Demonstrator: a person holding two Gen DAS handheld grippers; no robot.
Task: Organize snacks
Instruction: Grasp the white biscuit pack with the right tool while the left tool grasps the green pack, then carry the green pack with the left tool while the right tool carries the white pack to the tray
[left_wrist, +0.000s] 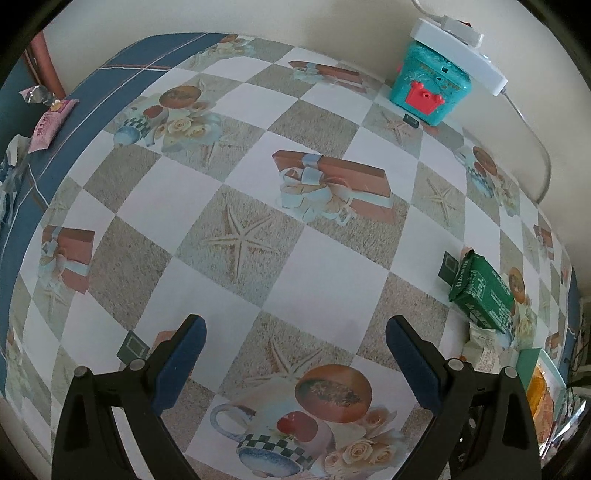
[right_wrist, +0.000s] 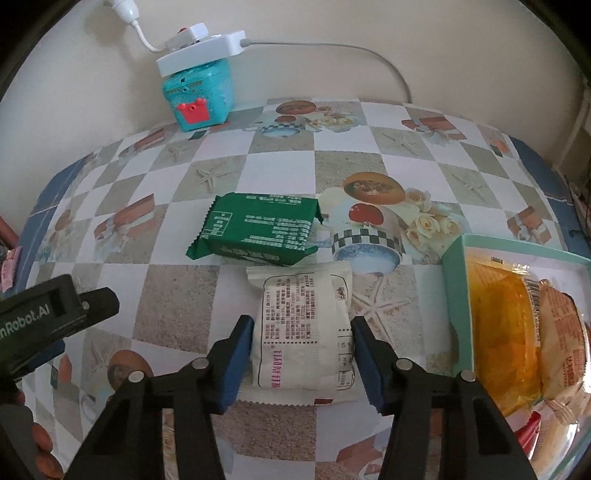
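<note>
A white snack packet (right_wrist: 304, 328) lies on the patterned tablecloth between the fingers of my right gripper (right_wrist: 303, 332); the blue pads touch or nearly touch its two sides. A green snack packet (right_wrist: 258, 230) lies just behind it; it also shows in the left wrist view (left_wrist: 480, 291). A mint-rimmed tray (right_wrist: 456, 295) to the right holds orange and yellow snack packets (right_wrist: 517, 332). My left gripper (left_wrist: 295, 339) is open and empty above the tablecloth, left of the snacks.
A teal toy box (right_wrist: 199, 96) with a white power strip (right_wrist: 199, 55) on top stands at the back by the wall, its cable trailing right. A pink packet (left_wrist: 50, 125) lies at the table's far left edge.
</note>
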